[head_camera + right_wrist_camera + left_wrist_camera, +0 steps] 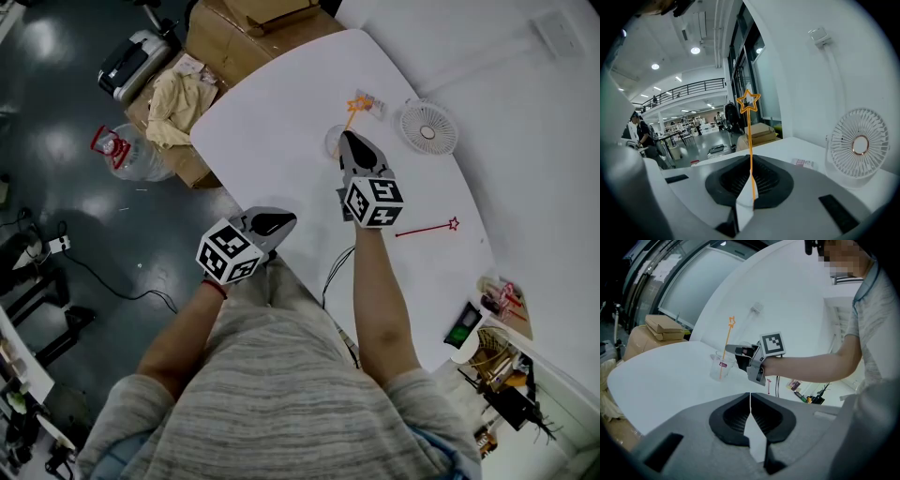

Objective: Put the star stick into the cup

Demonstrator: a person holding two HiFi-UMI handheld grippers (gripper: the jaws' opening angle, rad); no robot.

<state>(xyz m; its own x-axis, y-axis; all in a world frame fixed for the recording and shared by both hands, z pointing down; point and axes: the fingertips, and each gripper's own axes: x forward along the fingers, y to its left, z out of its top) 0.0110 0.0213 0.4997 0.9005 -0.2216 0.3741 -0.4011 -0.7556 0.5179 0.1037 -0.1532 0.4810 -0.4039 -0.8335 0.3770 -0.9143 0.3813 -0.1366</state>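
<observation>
An orange star stick stands nearly upright, its star on top. My right gripper is shut on its shaft. The left gripper view shows the stick's lower end inside the clear plastic cup, which stands on the white table. In the right gripper view the stick rises from between the closed jaws of the right gripper, and the cup is hidden below it. My left gripper hangs at the table's near edge, shut and empty.
A small white fan stands right of the cup. A red star stick lies on the table near my right forearm. A small packet lies behind the cup. Cardboard boxes stand beyond the table's far left edge.
</observation>
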